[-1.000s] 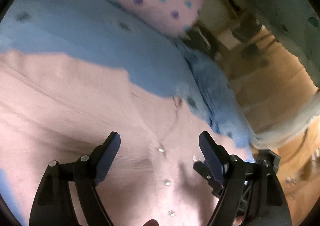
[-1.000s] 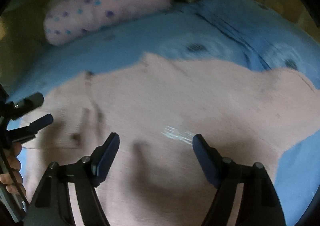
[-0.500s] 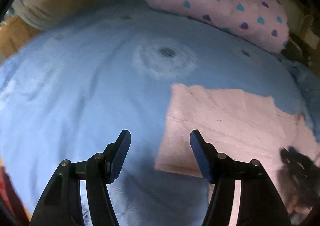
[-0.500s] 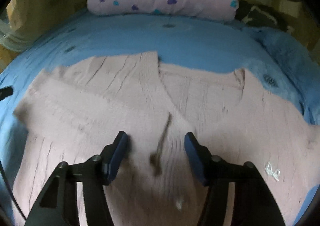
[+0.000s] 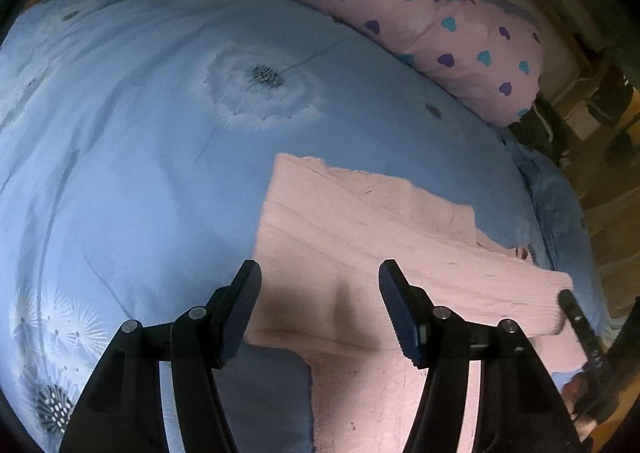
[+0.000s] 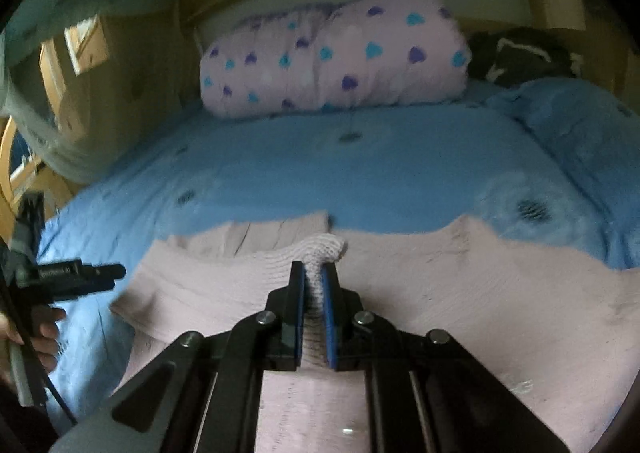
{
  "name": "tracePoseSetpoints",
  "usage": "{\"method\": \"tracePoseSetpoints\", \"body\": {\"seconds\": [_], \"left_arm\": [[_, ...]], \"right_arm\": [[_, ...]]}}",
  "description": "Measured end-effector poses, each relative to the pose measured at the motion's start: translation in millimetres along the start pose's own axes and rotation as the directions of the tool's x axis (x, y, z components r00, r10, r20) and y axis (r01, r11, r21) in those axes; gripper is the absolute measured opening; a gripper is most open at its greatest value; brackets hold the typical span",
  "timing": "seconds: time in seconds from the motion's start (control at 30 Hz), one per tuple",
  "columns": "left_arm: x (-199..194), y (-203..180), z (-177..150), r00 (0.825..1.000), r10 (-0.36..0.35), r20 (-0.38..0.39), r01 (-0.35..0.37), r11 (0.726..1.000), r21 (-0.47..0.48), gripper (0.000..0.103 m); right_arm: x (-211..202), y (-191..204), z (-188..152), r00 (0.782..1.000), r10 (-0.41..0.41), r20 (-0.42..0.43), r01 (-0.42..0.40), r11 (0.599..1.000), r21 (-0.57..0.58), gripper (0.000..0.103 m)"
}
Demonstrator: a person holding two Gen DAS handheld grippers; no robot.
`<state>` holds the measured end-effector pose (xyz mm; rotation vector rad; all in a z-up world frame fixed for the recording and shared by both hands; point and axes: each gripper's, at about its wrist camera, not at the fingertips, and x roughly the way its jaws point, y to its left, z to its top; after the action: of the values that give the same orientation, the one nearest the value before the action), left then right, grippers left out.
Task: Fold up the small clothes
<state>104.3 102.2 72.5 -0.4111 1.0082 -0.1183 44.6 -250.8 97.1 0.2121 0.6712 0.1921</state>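
Observation:
A pale pink knit cardigan (image 5: 360, 253) lies flat on a blue bedspread (image 5: 140, 173). My left gripper (image 5: 316, 305) is open and empty, hovering just above the sleeve end at the cardigan's left side. In the right wrist view the cardigan (image 6: 480, 313) fills the foreground. My right gripper (image 6: 314, 289) is shut on a pinched ridge of the knit near the neckline. The left gripper (image 6: 84, 273) shows at the left edge of the right wrist view, beside the sleeve.
A pink pillow with blue and purple hearts (image 5: 420, 25) lies at the head of the bed, also in the right wrist view (image 6: 332, 65). A dark bundle (image 6: 520, 57) sits beside it. Wooden bed frame and walls surround the blue bedspread (image 6: 360, 173).
My right gripper has shut on the cardigan's knit near the neckline. My left gripper swung left from the button front to the sleeve end and stays open.

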Motion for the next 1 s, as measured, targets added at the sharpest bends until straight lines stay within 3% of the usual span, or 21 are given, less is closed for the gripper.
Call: {"method": "tracePoseSetpoints", "body": {"seconds": [0.4, 0.57, 0.67, 0.7, 0.77, 0.8, 0.83, 0.9, 0.93, 0.97, 1.0], "left_arm": [[31, -35, -8, 0.998, -0.028, -0.052, 0.029, 1.000, 0.005, 0.042], [49, -41, -13, 0.995, -0.045, -0.085, 0.040, 0.998, -0.053, 0.042], [51, -48, -27, 0.996, -0.042, -0.079, 0.039, 0.999, -0.039, 0.041], [48, -52, -34, 0.998, -0.017, -0.063, 0.015, 1.000, -0.023, 0.034], [25, -65, -57, 0.993, 0.095, 0.064, -0.098, 0.994, 0.041, 0.031], [15, -71, -70, 0.984, 0.129, 0.124, -0.139, 0.987, 0.075, 0.031], [3, -77, -90, 0.963, 0.203, 0.175, -0.224, 0.969, 0.108, 0.031], [-4, -79, -114, 0.948, 0.265, 0.178, -0.291, 0.947, 0.139, 0.031], [-2, -78, -128, 0.945, 0.298, 0.137, -0.319, 0.930, 0.181, 0.031], [3, -80, -134, 0.931, 0.350, 0.109, -0.366, 0.903, 0.226, 0.031], [8, -86, -139, 0.903, 0.417, 0.101, -0.428, 0.854, 0.295, 0.031]], "right_arm": [[-56, -125, -15, 0.985, -0.171, -0.034, 0.174, 0.978, 0.112, 0.009], [-70, -153, -21, 0.978, -0.204, -0.049, 0.208, 0.971, 0.115, 0.009], [-67, -162, -27, 0.972, -0.220, -0.077, 0.228, 0.968, 0.109, 0.010], [-62, -166, -31, 0.968, -0.231, -0.099, 0.242, 0.964, 0.110, 0.011], [-53, -172, -39, 0.951, -0.274, -0.140, 0.290, 0.951, 0.110, 0.015], [-49, -175, -45, 0.942, -0.292, -0.163, 0.311, 0.944, 0.107, 0.020], [-42, -179, -51, 0.931, -0.306, -0.199, 0.330, 0.939, 0.101, 0.024], [-28, -186, -66, 0.903, -0.329, -0.277, 0.362, 0.929, 0.078, 0.045], [-29, -187, -70, 0.910, -0.329, -0.251, 0.355, 0.932, 0.066, 0.045], [-32, -186, -73, 0.916, -0.329, -0.229, 0.350, 0.935, 0.060, 0.046], [-33, -187, -73, 0.917, -0.325, -0.232, 0.347, 0.936, 0.061, 0.047]]}}
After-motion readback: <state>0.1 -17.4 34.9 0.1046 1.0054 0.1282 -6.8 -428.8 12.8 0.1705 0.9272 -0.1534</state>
